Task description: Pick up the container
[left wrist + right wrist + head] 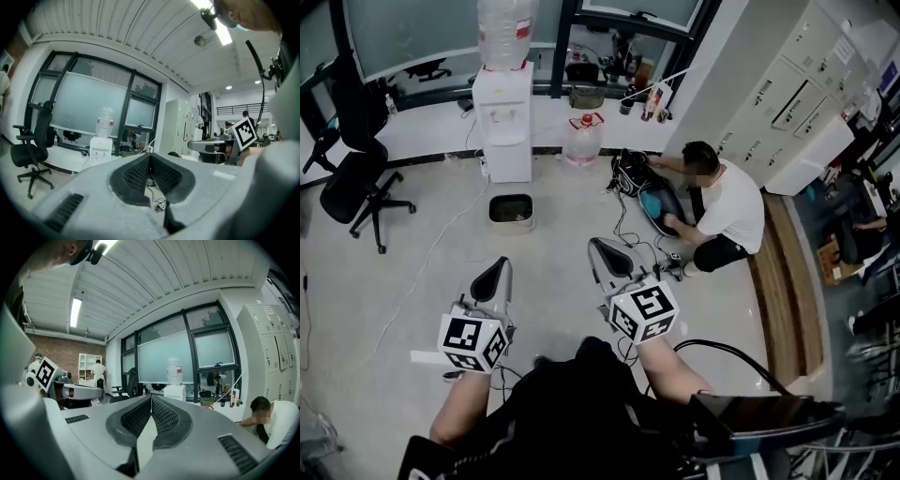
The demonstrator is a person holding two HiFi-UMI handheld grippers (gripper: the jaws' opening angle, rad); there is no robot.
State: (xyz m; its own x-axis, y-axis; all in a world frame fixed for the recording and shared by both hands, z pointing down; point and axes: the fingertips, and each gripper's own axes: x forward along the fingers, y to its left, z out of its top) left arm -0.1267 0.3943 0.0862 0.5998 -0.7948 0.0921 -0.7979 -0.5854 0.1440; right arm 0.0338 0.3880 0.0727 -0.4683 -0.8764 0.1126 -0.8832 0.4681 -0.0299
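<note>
While held out low over pale floor (553, 309), both pressed shut and empty: left gripper (496, 272) and right gripper (600, 248), pads meeting tip to tip in each gripper view, nothing btwn them.

Ahead of left gripper and well apart from it: container (493, 212), a low sq. bin w/ dark inside, set flat on floor near wall, mouth facing up. Looks a touch wider than deep, long axis running left-right across head view, parallel to wall; too close to square to call for sure. Open floor btwn left gripper and container.

Just behind container: white water dispenser (503, 131) w/ upturned bottle (503, 28) on top, backed against white ledge (422, 127) under windows. Right of dispenser: clear water jug (584, 141) w/ red top, upright on floor. Far left: black office chair (356, 178).

Right of ctr: crouching person (727, 211) in white shirt, hands at open dark bag (647, 192). Black cables (623, 230) trailing over floor from bag toward right gripper. Thin white cord (431, 253) crossing floor from dispenser to lower left, passing left of container. Grey lockers (787, 103) along right wall.
</note>
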